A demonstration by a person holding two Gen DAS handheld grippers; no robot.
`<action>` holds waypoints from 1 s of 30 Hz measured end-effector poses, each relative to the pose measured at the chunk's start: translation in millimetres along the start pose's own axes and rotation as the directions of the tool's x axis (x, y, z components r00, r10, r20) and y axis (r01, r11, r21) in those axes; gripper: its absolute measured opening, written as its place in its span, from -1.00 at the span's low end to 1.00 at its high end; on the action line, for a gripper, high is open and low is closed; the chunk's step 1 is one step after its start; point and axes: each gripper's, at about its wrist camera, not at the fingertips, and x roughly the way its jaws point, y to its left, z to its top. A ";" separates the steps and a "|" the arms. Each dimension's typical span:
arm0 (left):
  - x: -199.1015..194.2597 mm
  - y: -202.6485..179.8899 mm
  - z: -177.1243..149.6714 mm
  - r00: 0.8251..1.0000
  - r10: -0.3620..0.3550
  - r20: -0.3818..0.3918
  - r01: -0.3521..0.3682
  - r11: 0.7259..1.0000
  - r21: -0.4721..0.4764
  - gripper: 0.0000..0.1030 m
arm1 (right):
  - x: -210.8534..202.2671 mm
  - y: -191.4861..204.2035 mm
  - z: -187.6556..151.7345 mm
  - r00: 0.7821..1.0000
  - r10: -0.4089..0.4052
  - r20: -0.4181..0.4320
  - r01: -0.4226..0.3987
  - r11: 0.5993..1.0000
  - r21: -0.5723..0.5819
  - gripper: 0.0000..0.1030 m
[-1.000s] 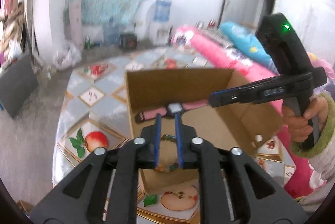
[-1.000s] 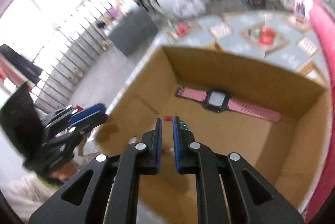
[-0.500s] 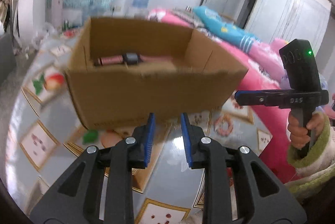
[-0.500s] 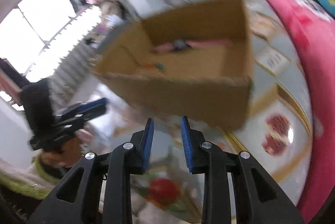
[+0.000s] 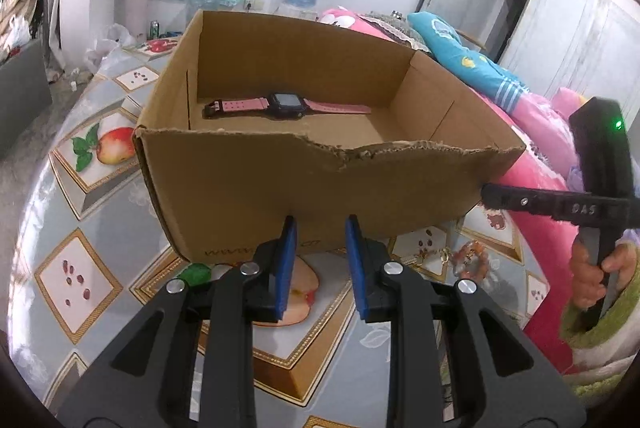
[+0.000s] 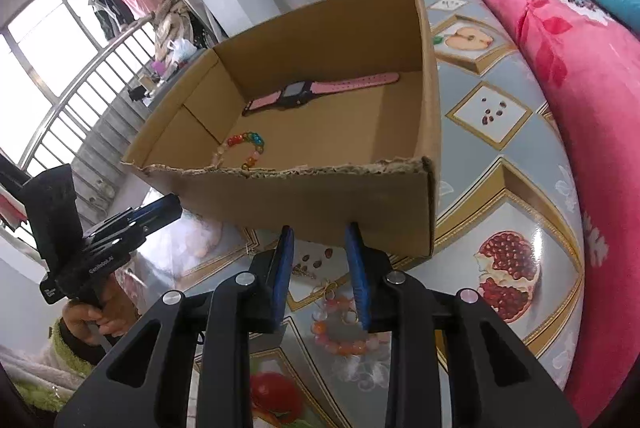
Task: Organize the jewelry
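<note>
Lower centre of the left wrist view: left gripper, black arms with blue pads, fingers apart and holding nothing, just short of the box's near wall.
Lower centre of the right wrist view: right gripper, same build, fingers apart and empty, above the tabletop.
Between and just below the right pads: orange and pale beaded bracelet, lying on the glossy fruit-patterned tablecloth; a thin gold chain lies close beside it, toward the box.
Middle of both views: open brown cardboard box with a ragged torn near edge, standing on the table.
Box floor, near left corner in the right view: rainbow beaded bracelet, partly hidden by the torn edge.
Box floor, against the far wall: pink-strapped watch with a dark square face, laid flat.
Right edge, far side: pink flowered quilt.
</note>
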 end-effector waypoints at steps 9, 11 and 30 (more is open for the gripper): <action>-0.5 -18.5 -22.4 0.997 -0.070 -0.034 0.071 0.997 0.033 -0.53 | -26.0 8.4 -41.1 0.995 -0.090 -0.036 0.084 0.985 -0.148 -0.30; 4.0 -29.6 -30.7 0.994 -0.092 -0.059 0.096 0.994 0.054 -0.53 | -23.0 13.0 -51.5 0.994 -0.095 -0.061 0.083 0.982 -0.171 -0.30; 10.1 -55.3 -55.7 0.987 -0.119 -0.109 0.129 0.987 0.097 -0.53 | 10.8 15.4 -54.8 0.986 -0.126 -0.109 0.100 0.971 -0.215 -0.81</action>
